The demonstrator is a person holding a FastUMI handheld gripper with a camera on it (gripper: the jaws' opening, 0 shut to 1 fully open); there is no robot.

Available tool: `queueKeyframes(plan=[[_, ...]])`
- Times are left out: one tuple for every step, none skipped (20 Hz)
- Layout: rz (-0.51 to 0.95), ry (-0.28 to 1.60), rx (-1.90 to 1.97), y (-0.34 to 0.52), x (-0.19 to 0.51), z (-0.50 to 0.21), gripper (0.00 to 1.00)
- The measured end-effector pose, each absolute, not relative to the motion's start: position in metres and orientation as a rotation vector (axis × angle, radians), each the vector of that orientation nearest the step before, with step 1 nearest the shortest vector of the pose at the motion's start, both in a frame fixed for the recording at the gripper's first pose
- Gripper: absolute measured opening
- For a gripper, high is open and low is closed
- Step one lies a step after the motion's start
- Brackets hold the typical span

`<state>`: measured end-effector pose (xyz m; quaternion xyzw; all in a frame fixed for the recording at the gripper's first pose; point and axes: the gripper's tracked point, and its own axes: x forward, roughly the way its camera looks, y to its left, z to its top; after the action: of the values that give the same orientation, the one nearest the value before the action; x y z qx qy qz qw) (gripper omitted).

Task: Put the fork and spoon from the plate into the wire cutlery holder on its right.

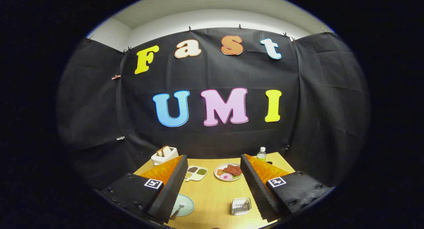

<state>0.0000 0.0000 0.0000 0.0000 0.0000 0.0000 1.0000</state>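
While my gripper (212, 189) hangs wide open, empty, I see metal fork (178, 209) on pale green round plate (187, 202), square wire cutlery holder (241, 206) rightward.

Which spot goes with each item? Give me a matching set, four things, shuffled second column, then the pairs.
1. fork
2. holder
3. bottle
4. toaster

a. behind the right finger, at the table's far edge
b. between the open tongs, near the right finger
c. far left corner, bread in it
d. on the pale green plate by the left finger

Pairs: 1-d, 2-b, 3-a, 4-c
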Motion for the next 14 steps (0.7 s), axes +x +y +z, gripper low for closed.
queueKeyframes(plan=[[-0.002, 0.006, 0.002, 0.001, -0.001, -0.003, 0.99], [-0.003, 0.014, 0.006, 0.003, -0.002, -0.006, 0.99], [-0.004, 0.023, 0.011, 0.006, -0.002, -0.009, 0.99], [-0.006, 0.03, 0.017, 0.007, -0.003, -0.012, 0.99], [-0.01, 0.033, 0.021, 0.008, -0.003, -0.014, 0.99], [-0.015, 0.038, 0.023, 0.009, -0.004, -0.016, 0.99], [-0.019, 0.05, 0.026, 0.01, -0.004, -0.02, 0.99], [-0.02, 0.066, 0.033, 0.012, -0.004, -0.026, 0.99], [-0.019, 0.077, 0.04, 0.016, -0.005, -0.029, 0.99], [-0.02, 0.084, 0.045, 0.018, -0.005, -0.031, 0.99], [-0.024, 0.089, 0.044, 0.019, -0.005, -0.033, 0.99], [-0.029, 0.096, 0.042, 0.02, -0.005, -0.036, 0.99], [-0.032, 0.101, 0.038, 0.022, -0.005, -0.039, 0.99], [-0.035, 0.11, 0.034, 0.023, -0.004, -0.042, 0.99]])
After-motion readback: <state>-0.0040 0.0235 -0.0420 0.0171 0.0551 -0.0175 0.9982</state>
